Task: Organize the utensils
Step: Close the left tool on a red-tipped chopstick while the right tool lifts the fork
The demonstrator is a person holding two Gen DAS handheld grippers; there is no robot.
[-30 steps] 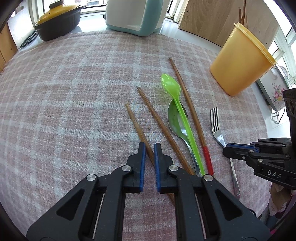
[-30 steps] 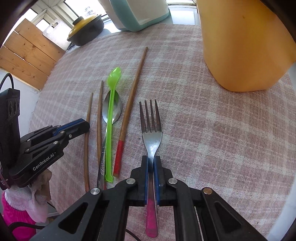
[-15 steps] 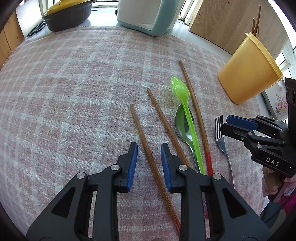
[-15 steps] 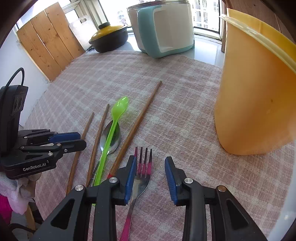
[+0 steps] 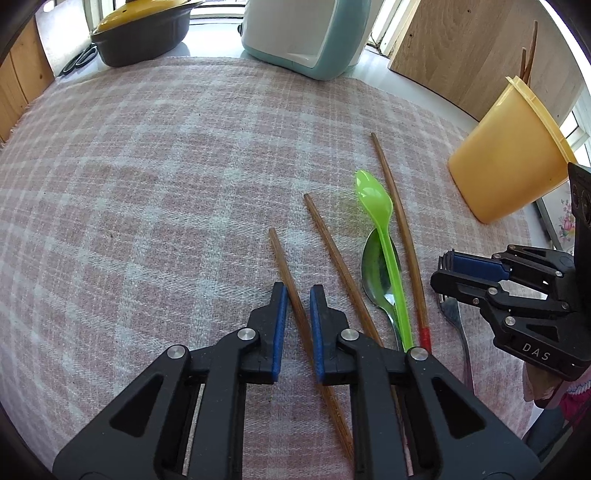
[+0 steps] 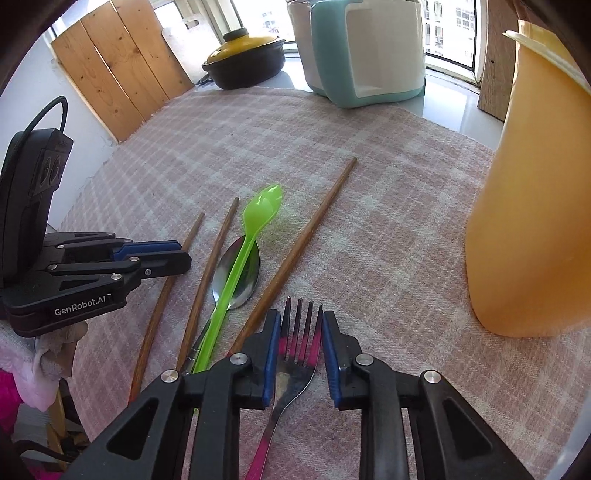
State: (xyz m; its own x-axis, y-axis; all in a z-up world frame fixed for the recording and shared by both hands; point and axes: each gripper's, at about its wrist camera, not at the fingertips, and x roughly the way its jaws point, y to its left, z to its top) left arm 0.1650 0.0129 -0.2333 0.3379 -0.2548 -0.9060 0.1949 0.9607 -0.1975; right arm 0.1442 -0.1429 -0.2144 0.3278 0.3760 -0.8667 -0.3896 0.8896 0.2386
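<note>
My left gripper (image 5: 295, 295) straddles the leftmost wooden chopstick (image 5: 280, 254), jaws closing with the blue pads against its sides. A second chopstick (image 5: 332, 243), a green plastic spoon (image 5: 384, 236) lying over a metal spoon (image 5: 373, 269), and a red-tipped chopstick (image 5: 399, 221) lie to its right. My right gripper (image 6: 299, 317) has the fork (image 6: 291, 373) lying flat between its jaws, which are closing, with thin gaps beside the tines. The yellow cup (image 6: 532, 221) stands to the right, with sticks poking out of it.
A pink plaid cloth (image 5: 147, 184) covers the table. At the back stand a dark pot with a yellow lid (image 5: 140, 33), a teal and white appliance (image 5: 306, 33) and a wooden board (image 5: 461, 48). Scissors (image 5: 77, 61) lie beside the pot.
The left jaws opened around the chopstick and closed in on it again. The right jaws let go of the fork's neck, spread, moved up beside the tines and have narrowed.
</note>
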